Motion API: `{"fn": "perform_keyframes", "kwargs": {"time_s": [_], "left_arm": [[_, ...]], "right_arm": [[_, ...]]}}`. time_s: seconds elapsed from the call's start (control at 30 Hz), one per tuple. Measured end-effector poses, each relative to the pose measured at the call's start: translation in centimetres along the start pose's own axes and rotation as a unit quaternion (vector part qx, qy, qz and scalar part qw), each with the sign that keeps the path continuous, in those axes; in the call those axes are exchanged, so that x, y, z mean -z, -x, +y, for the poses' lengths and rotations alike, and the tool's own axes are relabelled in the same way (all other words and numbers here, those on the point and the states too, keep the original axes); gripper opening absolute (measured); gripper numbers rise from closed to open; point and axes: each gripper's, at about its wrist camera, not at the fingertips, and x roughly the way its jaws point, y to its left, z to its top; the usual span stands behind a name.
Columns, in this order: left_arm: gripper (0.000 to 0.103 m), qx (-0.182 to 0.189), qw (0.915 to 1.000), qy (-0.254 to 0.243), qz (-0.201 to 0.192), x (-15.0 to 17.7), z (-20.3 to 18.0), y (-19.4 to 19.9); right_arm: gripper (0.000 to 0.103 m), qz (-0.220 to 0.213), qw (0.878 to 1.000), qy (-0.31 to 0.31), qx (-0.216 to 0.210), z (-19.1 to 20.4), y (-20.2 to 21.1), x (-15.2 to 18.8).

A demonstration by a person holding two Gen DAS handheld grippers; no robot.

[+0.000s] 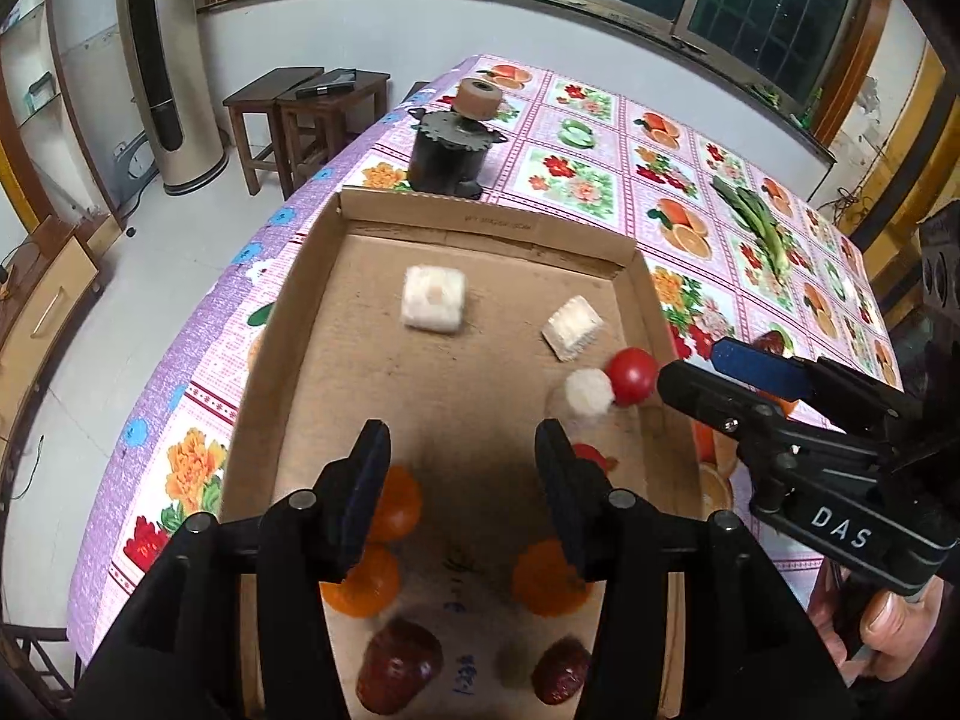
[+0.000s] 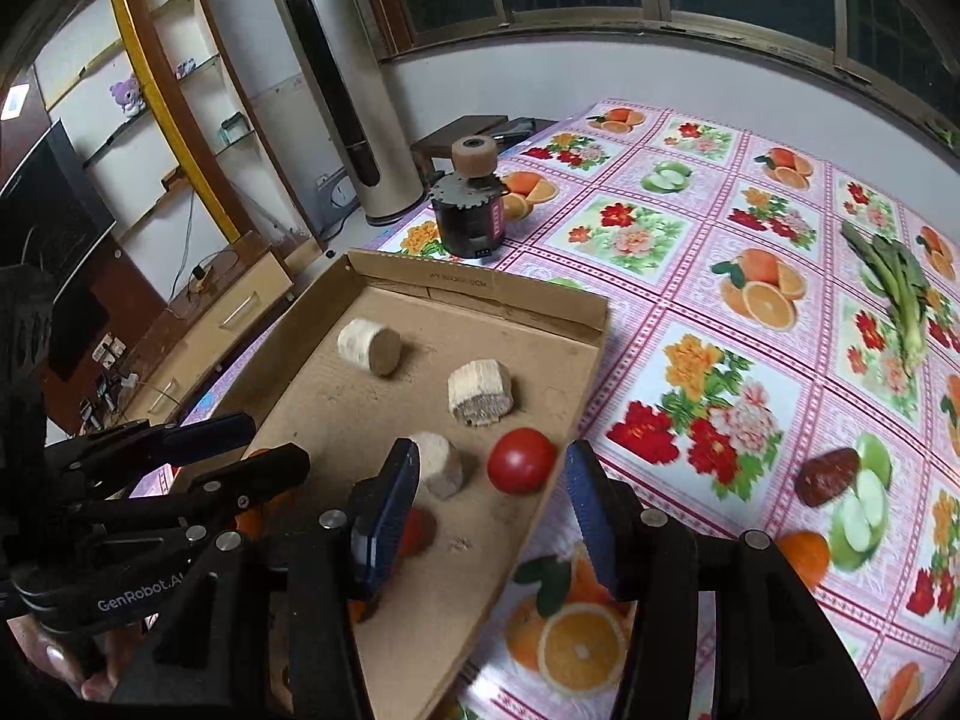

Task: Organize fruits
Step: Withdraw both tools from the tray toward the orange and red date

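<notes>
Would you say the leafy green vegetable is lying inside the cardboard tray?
No, the leafy green vegetable lies on the floral tablecloth, well outside the cardboard tray.

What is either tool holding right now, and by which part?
Nothing. The left tool and the right tool are both open and empty above the cardboard tray.
</notes>
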Motion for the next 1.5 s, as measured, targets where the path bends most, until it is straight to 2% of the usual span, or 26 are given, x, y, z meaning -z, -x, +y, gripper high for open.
{"fn": "perform_keyframes", "kwargs": {"time_s": [0.77,1.5], "left_arm": [[0.049,0.038,0.9982,-0.045,-0.003,1.6,-5.7,1.8],[0.049,0.088,0.9914,-0.096,0.014,2.6,-12.8,1.3]], "right_arm": [[0.052,-0.027,0.997,-0.053,0.048,-6.6,7.0,4.5],[0.053,-0.030,0.991,-0.103,0.078,-12.3,9.1,7.4]]}}
